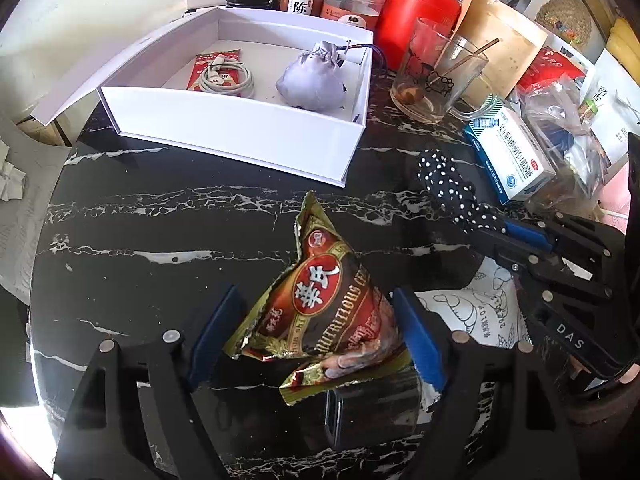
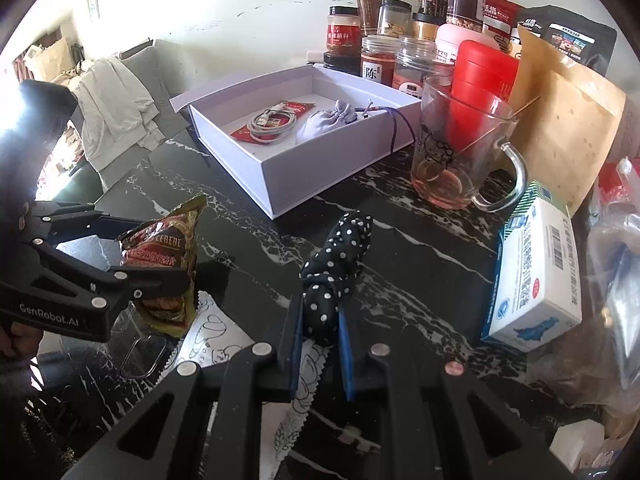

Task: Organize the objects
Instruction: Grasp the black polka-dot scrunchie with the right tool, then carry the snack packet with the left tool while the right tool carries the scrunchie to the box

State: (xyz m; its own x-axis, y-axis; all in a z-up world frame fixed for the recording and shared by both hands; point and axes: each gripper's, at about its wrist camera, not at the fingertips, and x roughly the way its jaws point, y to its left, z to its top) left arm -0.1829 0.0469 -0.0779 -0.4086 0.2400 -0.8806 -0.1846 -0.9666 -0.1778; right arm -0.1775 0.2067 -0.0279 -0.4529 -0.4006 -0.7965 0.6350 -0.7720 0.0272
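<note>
A red and gold cereal packet stands upright between the blue pads of my left gripper, which is shut on it just above the black marble table. The right wrist view shows the same packet in that gripper at the left. My right gripper is shut on a knotted black cloth with white dots, also seen at the right of the left wrist view as the cloth. Beyond both stands an open white box holding a red sachet, a coiled white cable and a lavender pouch.
A glass mug with a stick in it stands right of the box. Behind it are a red canister, several jars and a kraft bag. A white and blue medicine box and plastic bags crowd the right. A printed paper lies under the grippers.
</note>
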